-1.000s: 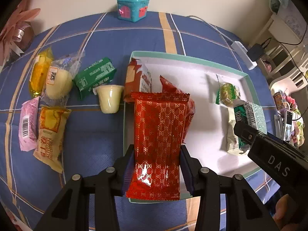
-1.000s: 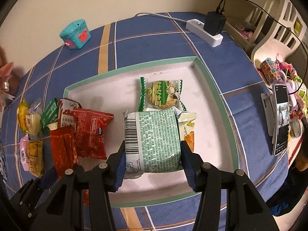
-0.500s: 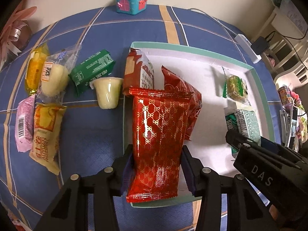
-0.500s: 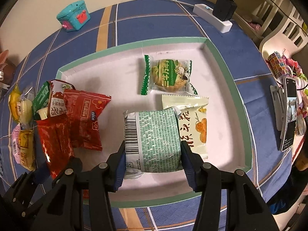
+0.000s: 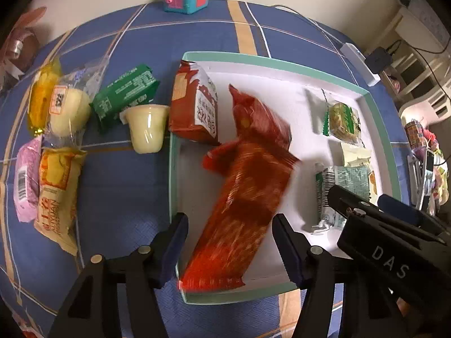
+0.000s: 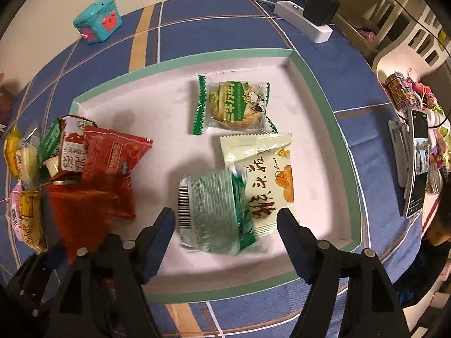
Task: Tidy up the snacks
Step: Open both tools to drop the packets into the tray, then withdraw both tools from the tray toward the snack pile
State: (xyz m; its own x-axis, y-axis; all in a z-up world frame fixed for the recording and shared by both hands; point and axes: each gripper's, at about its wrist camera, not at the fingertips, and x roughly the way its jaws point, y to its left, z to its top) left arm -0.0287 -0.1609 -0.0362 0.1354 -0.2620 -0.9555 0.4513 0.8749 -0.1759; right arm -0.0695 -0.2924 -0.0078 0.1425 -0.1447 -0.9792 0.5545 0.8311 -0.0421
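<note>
Snacks in white tray (image 6: 324,93), glossy red foil packet (image 5: 242,211) blurred between opening left gripper (image 5: 228,242) jaws, crinkly green-white packet (image 6: 211,211) loose between opening right gripper (image 6: 225,228) jaws, neither gripped

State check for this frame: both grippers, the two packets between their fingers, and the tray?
Left gripper: jaws opening, off the packet.
Red packet: released, blurred, dropping into tray.
Right gripper: jaws opening, pads clear.
Green packet: released, blurred, over tray floor.
Tray: lidless, partly filled.
</note>
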